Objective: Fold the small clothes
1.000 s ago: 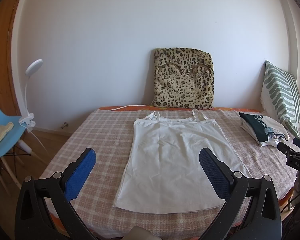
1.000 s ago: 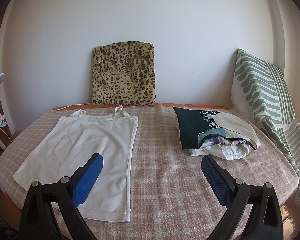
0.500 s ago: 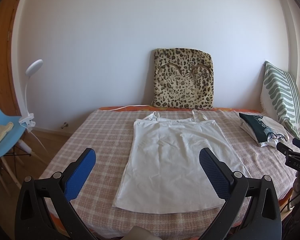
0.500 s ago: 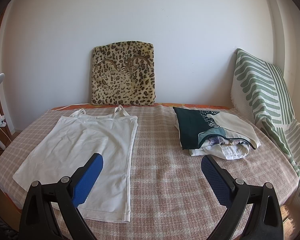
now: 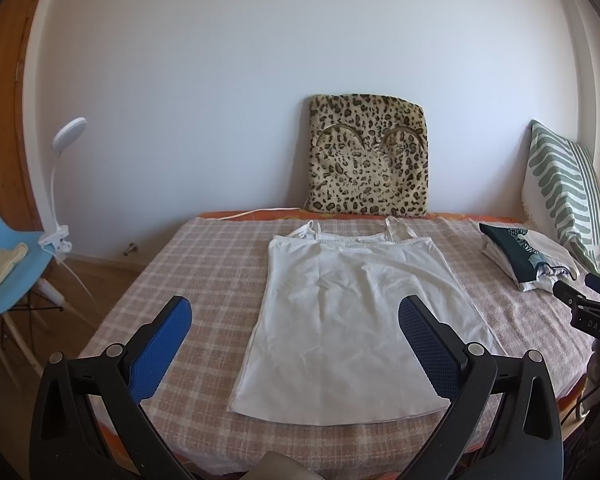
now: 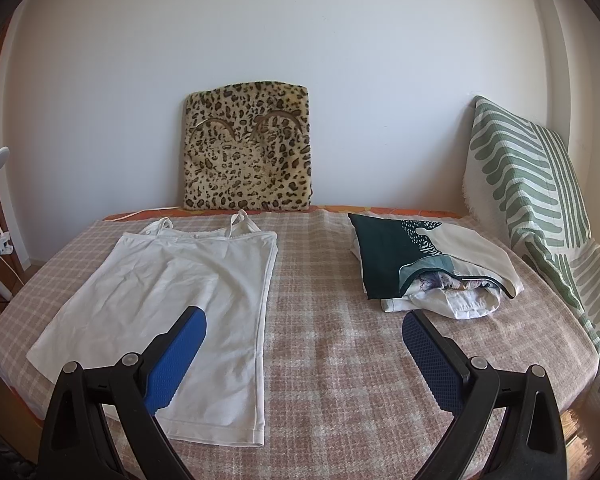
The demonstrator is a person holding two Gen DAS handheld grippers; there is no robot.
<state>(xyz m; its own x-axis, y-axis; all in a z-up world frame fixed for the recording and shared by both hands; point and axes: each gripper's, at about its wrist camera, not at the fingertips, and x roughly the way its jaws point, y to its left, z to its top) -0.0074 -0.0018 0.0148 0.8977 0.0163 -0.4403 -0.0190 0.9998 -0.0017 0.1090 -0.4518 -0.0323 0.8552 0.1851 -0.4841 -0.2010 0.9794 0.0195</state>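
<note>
Almost nothing has changed over the last second: the white camisole (image 5: 352, 324) lies flat on the checked bed (image 5: 204, 280), straps toward the leopard cushion (image 5: 367, 156), exactly as before. Both the left tool (image 5: 294, 330) and right tool (image 6: 304, 338) still hover wide open, holding nothing (the folded pile (image 6: 428, 264) sits apart). Folding, I judge, hasn't started.

White strappy top (image 5: 352, 320): 1, unfolded, spread flat, straps toward the wall, hem nearest the camera, on checked bedcover. Pile of clothes (image 6: 432, 268): dark green piece uppermost, well apart to its right.
</note>
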